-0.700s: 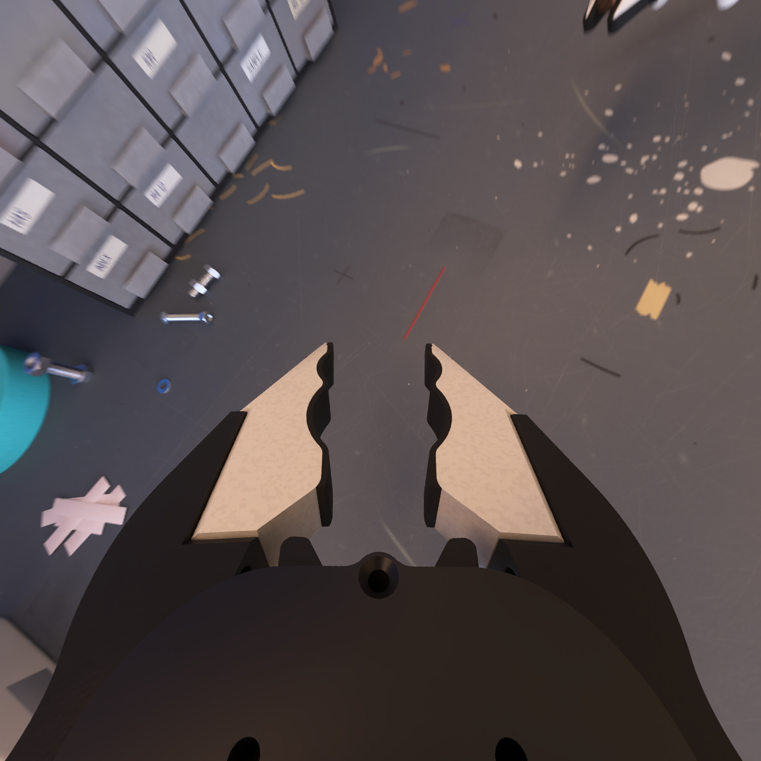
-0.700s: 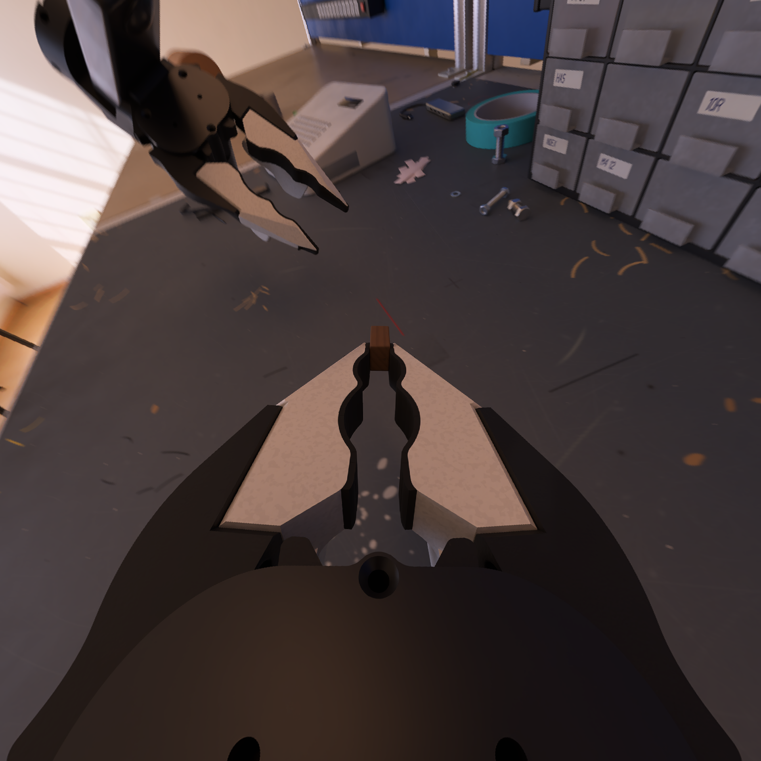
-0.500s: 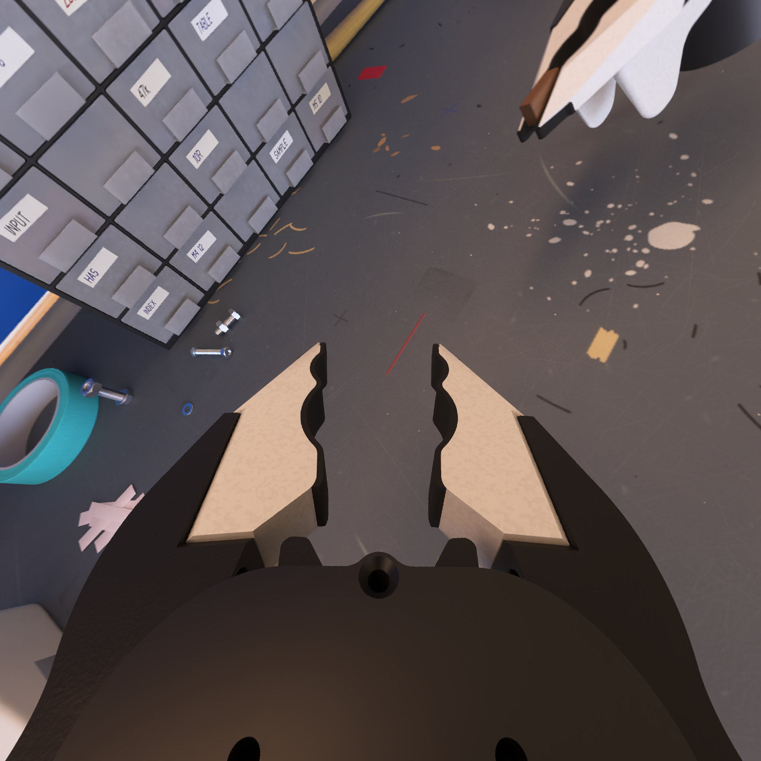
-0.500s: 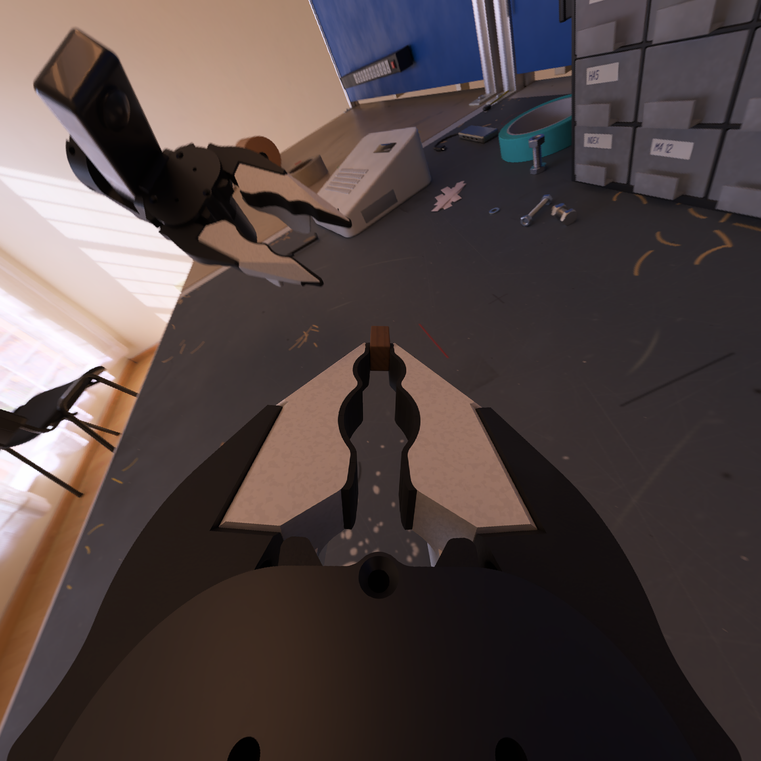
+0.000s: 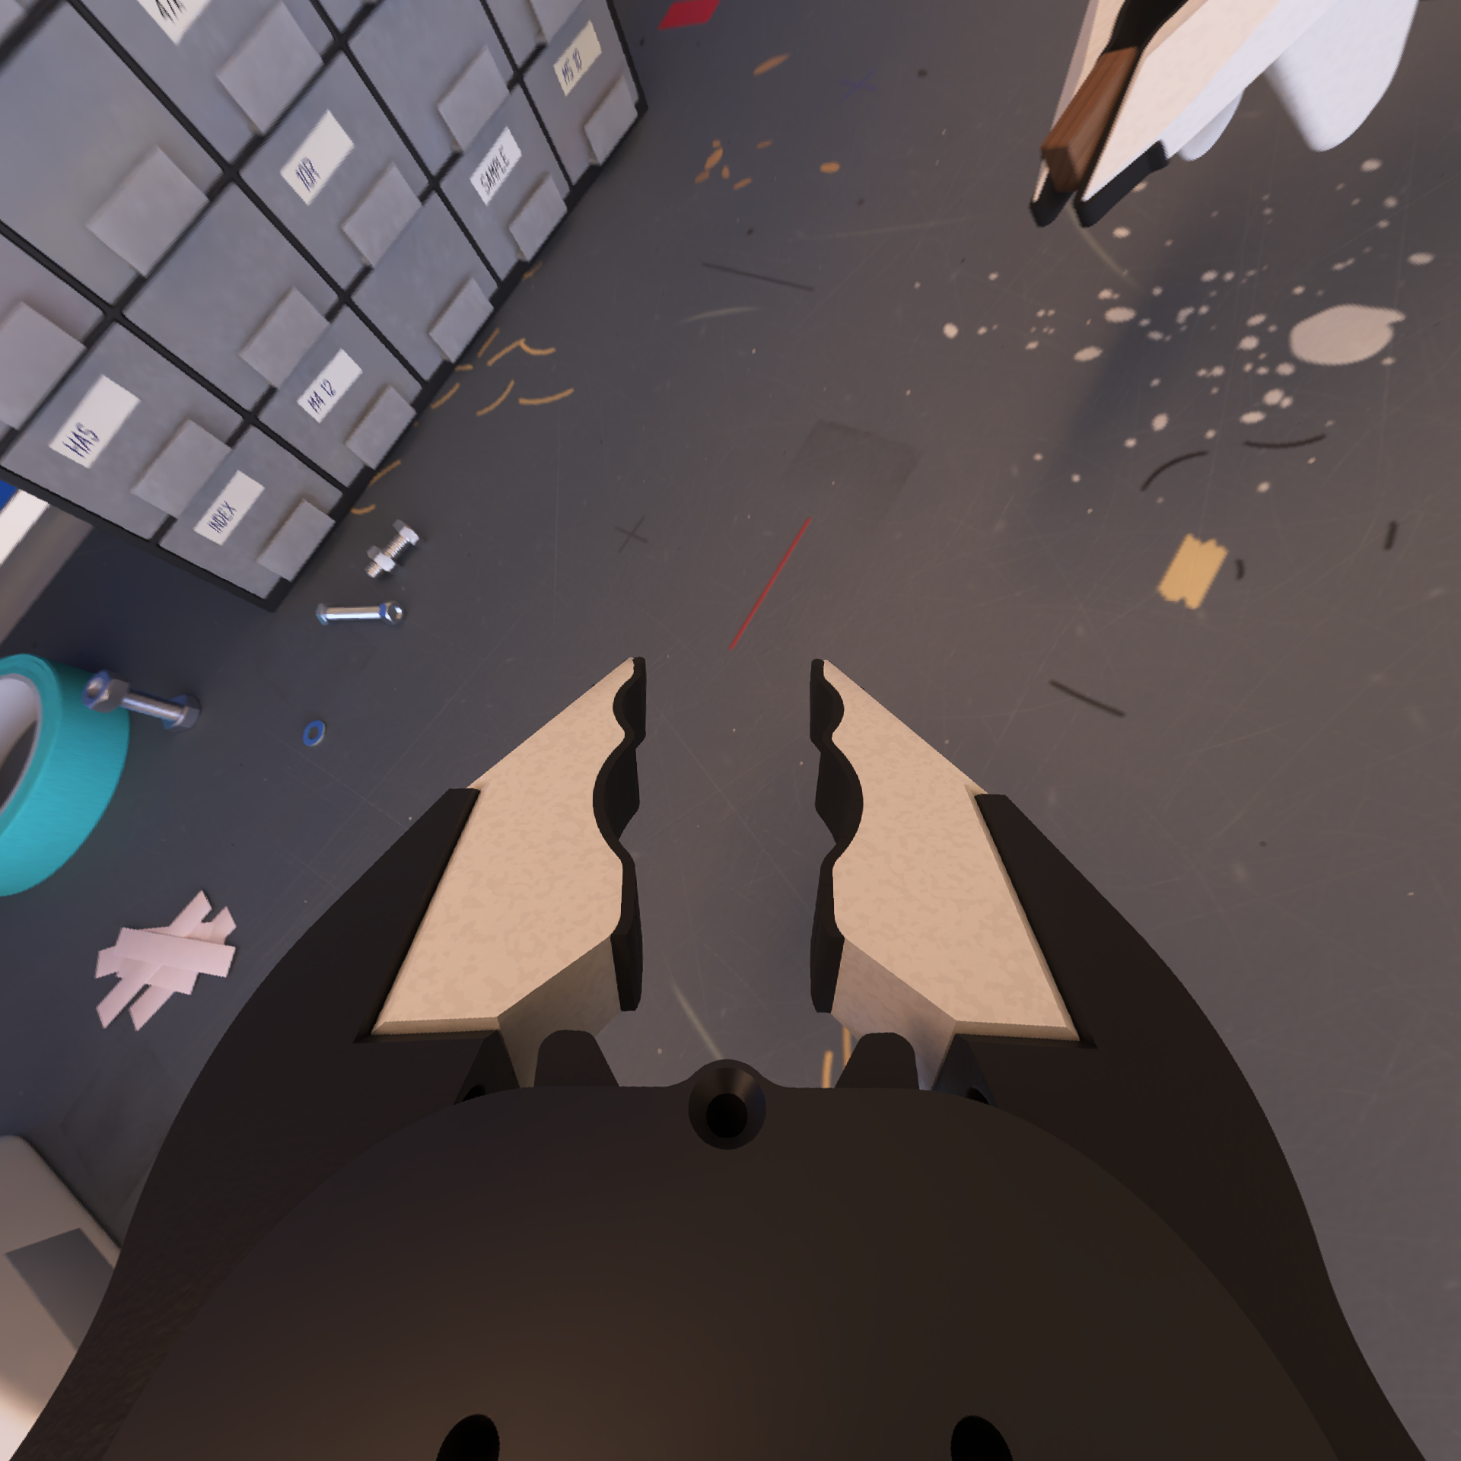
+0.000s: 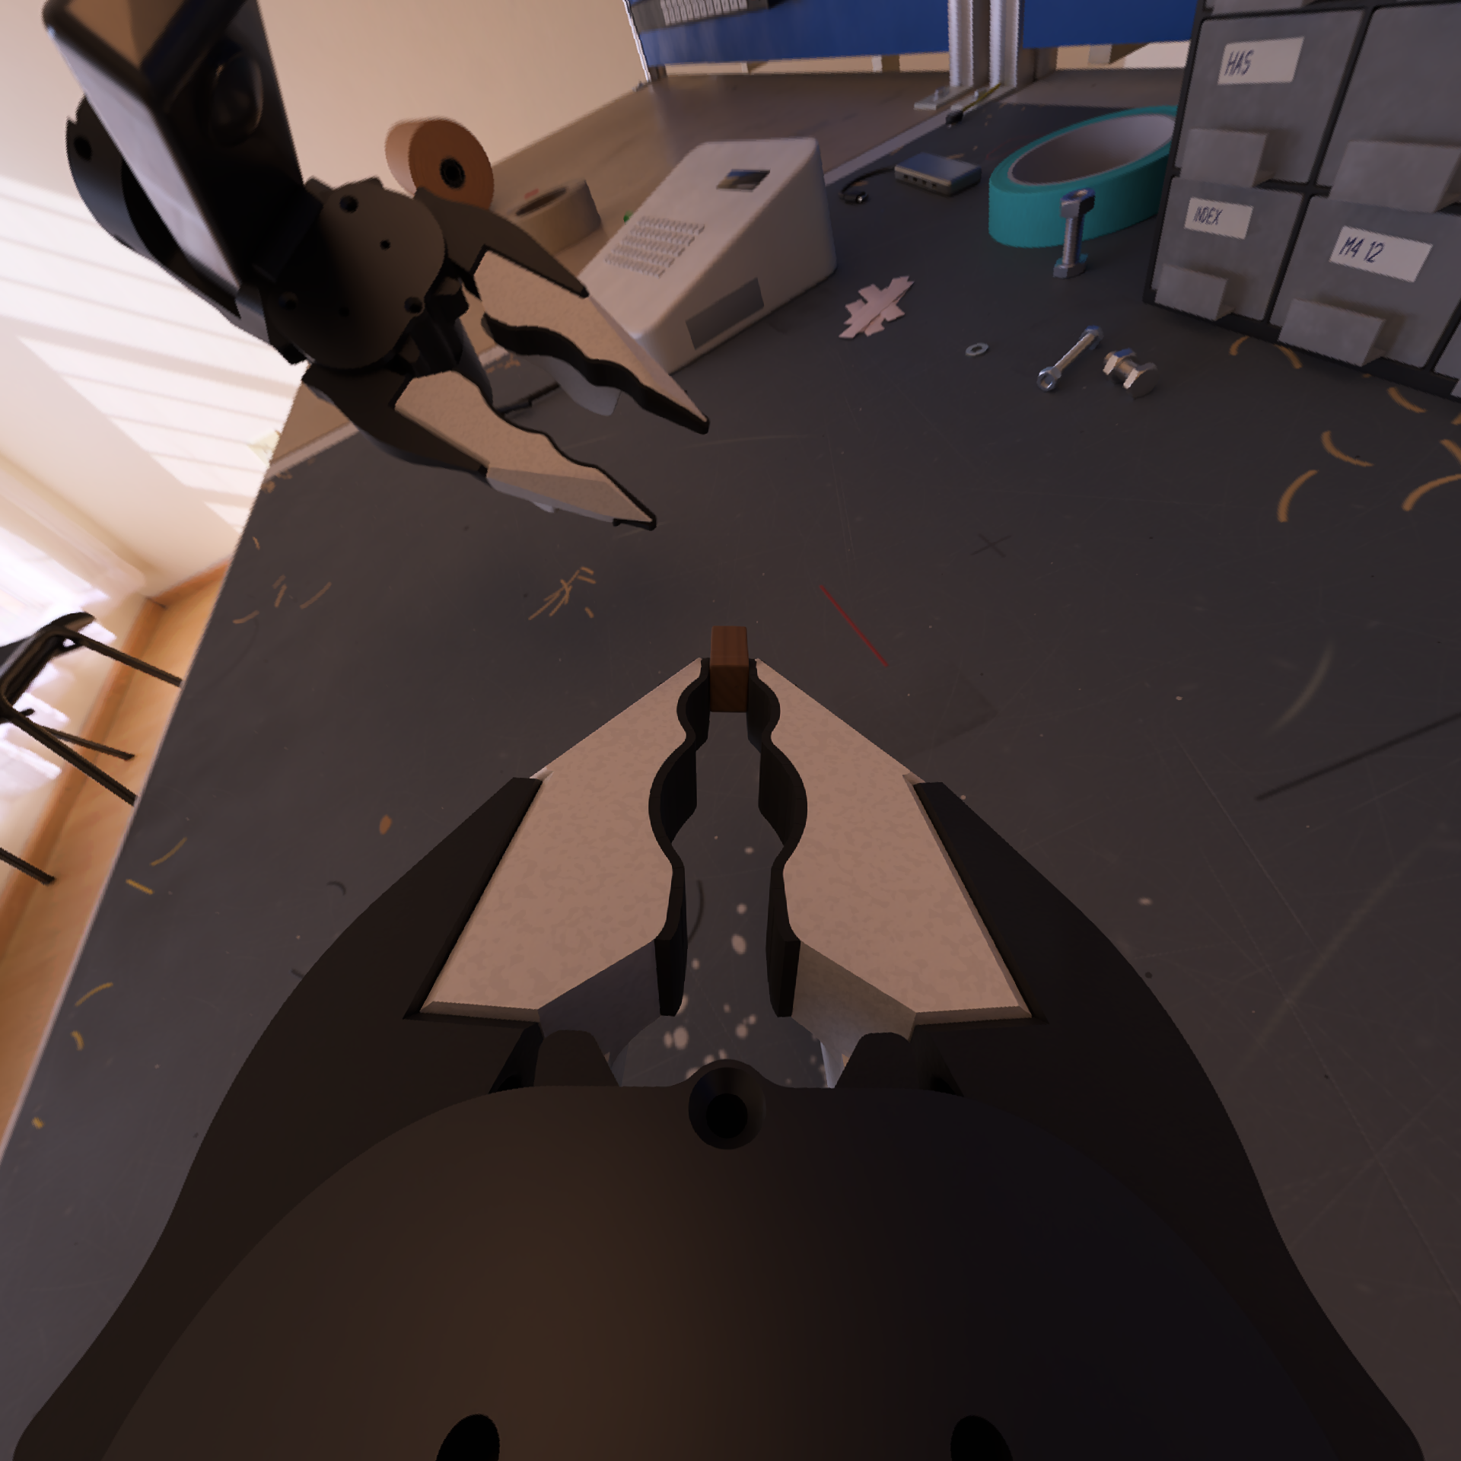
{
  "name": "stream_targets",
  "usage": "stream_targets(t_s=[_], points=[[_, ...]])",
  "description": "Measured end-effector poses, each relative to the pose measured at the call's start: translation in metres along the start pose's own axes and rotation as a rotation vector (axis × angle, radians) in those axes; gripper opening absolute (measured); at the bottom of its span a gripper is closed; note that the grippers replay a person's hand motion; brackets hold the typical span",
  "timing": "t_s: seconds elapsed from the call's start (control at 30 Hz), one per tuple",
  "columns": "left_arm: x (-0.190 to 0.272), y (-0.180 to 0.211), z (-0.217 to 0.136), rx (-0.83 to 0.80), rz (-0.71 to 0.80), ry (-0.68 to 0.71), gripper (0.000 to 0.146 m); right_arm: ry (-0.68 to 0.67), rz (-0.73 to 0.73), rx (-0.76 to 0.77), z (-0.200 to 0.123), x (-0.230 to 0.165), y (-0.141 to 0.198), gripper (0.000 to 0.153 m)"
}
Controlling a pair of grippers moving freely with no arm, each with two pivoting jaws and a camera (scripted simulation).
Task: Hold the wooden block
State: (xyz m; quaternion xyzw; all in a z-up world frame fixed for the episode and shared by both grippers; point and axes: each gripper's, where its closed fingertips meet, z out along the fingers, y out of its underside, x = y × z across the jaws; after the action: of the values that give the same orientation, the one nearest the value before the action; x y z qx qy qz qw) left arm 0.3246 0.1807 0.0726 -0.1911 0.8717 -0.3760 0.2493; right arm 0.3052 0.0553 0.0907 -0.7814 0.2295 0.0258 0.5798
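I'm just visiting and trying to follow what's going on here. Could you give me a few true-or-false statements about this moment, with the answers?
1. The wooden block is pinched at the very tips of the right gripper. True.
2. The left gripper also holds something. False: its jaws stand apart with only the dark table showing between them.
3. The block rests on the table. False: it is held up in the air, as the left wrist view shows.
4. A bolt leans against the teal tape roll. True.
5. The grey drawer cabinet has a drawer pulled out. False: all visible drawers look shut.
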Motion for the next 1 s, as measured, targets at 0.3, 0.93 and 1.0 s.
stream_targets(t_s=[0.3,0.93,1.0], points=[[0.003,-0.014,0.023,0.015,0.093,-0.003,0.046,0.016,-0.025,-0.045,0.009,-0.003,0.013,0.007],[0.011,-0.019,0.055,-0.059,0.143,0.061,0.037,0.028,-0.023,-0.042,0.009,0.007,0.014,0.007],[0.009,-0.018,0.057,-0.072,0.150,0.057,0.041,0.031,-0.029,-0.048,0.010,0.010,0.013,0.007]])
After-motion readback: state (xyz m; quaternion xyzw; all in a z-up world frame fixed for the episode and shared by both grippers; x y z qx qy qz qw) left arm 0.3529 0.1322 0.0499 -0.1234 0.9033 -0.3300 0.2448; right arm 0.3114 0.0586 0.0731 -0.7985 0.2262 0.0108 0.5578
